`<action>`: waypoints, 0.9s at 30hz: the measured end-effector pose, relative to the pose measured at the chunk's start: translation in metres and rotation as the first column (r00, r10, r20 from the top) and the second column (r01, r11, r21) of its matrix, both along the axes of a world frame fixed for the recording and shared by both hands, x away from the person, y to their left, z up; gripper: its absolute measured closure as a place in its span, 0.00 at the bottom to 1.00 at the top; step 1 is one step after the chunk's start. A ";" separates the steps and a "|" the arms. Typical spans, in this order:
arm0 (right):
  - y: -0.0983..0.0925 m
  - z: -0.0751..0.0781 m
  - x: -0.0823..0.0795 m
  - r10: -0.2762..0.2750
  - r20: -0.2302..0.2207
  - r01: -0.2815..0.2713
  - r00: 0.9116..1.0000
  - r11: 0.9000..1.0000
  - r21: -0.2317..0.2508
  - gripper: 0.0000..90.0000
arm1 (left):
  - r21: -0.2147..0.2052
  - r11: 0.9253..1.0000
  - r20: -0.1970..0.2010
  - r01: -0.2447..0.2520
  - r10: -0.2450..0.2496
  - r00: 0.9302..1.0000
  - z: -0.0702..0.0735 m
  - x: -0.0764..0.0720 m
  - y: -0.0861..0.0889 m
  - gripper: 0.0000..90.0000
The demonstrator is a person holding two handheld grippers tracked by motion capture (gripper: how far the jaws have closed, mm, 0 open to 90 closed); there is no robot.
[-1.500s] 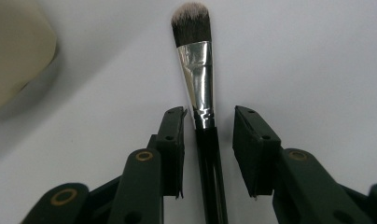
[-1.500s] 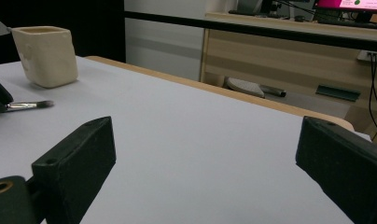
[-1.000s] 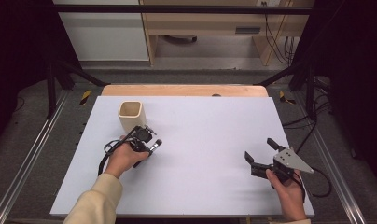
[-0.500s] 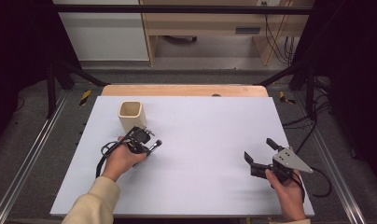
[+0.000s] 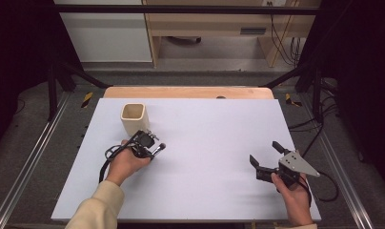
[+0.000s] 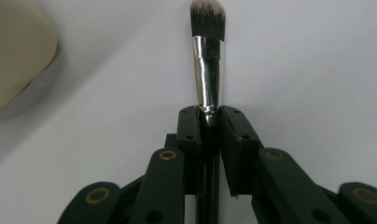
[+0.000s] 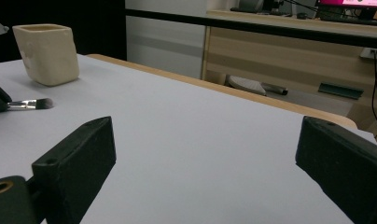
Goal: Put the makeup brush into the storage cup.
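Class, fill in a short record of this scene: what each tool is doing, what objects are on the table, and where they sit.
left tool: shut on the makeup brush
right tool: open, holding nothing
brush position: lying low over the white table, bristles away from the hand
cup: beige, upright, just beyond the left tool
brush in cup: no

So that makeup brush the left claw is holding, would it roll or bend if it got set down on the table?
The brush looks stiff: its metal ferrule stands straight out of the left claw. Its round shaft would probably roll on the smooth table. Only the bristle tip should flex.
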State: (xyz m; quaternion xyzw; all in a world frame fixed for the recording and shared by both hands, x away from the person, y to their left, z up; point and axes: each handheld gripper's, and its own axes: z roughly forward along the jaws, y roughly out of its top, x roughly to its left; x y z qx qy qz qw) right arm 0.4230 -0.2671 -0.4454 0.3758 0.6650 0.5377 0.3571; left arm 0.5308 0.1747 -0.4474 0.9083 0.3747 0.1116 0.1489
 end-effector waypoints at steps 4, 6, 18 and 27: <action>0.000 0.000 0.000 0.000 0.001 0.000 1.000 1.000 0.000 0.06 | -0.010 1.000 0.025 0.006 -0.006 1.000 0.003 -0.001 0.001 0.88; 0.000 0.000 0.000 -0.001 -0.003 0.001 1.000 1.000 0.002 0.06 | -0.001 1.000 0.014 0.022 -0.022 1.000 0.002 -0.002 0.001 0.88; 0.000 0.000 0.001 0.002 0.000 -0.002 1.000 1.000 -0.008 0.06 | -0.026 0.999 0.053 0.025 -0.024 0.998 0.008 -0.006 0.004 0.88; 0.001 -0.001 0.001 0.002 0.001 -0.002 1.000 1.000 -0.008 0.06 | -0.040 0.999 0.065 0.029 -0.026 0.998 0.012 -0.007 0.005 0.88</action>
